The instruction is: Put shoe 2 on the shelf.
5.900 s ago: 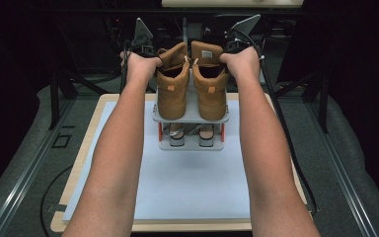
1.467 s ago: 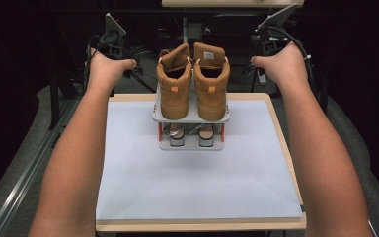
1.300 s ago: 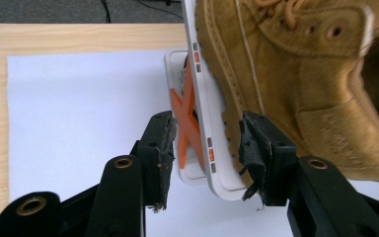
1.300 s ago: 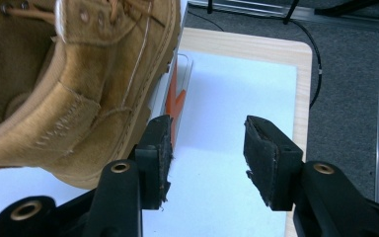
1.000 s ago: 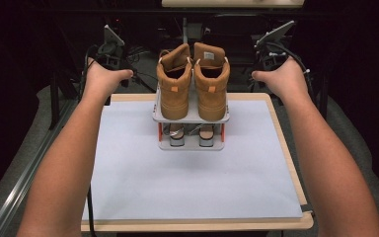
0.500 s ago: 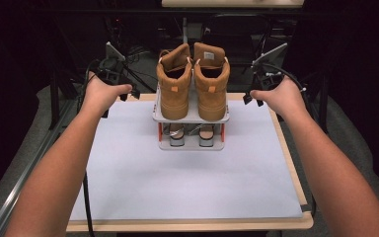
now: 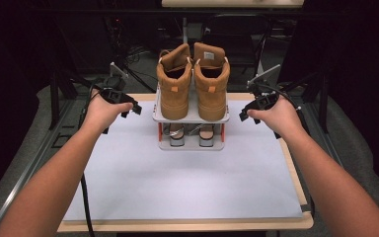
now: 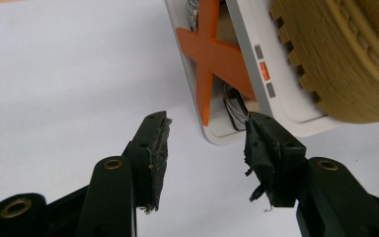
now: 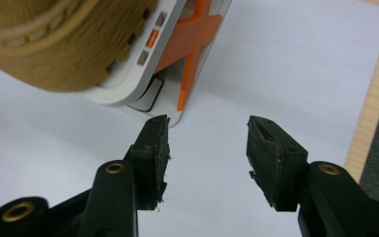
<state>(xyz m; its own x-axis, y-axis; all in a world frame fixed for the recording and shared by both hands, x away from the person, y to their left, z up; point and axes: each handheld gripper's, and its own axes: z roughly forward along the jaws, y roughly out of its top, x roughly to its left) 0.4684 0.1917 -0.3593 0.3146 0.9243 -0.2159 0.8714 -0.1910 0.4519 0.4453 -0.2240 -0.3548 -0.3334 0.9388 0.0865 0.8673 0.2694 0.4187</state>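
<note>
A pair of tan boots (image 7: 193, 81) stands side by side on the top shelf of a small white rack (image 7: 191, 129), heels toward the person, at the far middle of a pale sheet (image 7: 187, 173) that covers a wooden table (image 7: 296, 185). The room beyond the table is dark, with black frame bars and cables. In the high view, two smaller things sit in the rack's lower shelf, too small to name. The left gripper view adds an orange cross brace (image 8: 212, 59) on the rack's side wall and the ridged sole of a boot (image 8: 335, 54) above it; the right gripper view shows the matching brace (image 9: 190, 44) on the opposite wall. Both forearms reach forward from the near edge. The left gripper (image 7: 121, 101) and right gripper (image 7: 256, 106) flank the rack, each just beside a side wall, jaws parted about halfway and holding nothing.
</note>
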